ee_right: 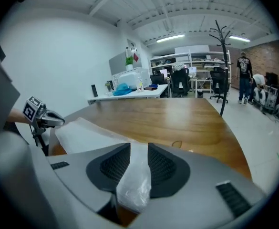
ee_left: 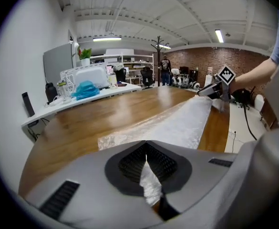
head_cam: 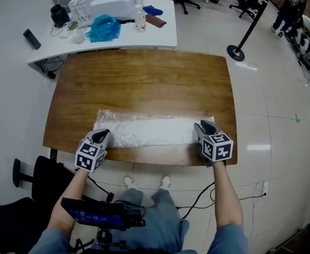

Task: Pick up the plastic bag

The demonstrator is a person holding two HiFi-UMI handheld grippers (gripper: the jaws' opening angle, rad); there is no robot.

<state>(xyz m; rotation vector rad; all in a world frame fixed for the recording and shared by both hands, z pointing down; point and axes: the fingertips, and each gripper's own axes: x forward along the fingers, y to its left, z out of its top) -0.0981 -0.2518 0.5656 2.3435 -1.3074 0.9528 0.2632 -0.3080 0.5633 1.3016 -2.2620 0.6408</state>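
Lying on one table (head_cam: 144,83), one plastic bag (head_cam: 149,130), left gripper (head_cam: 103,135) pinching one end, right gripper (head_cam: 201,127) open around the other

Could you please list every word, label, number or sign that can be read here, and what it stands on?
No text can be read in any view.
On the left gripper and right gripper: cubes show only black-and-white square markers, no letters.
On the plastic bag: no print visible.
On the blue screen: too blurred to read.
On the bottle on the white desk: label too small.
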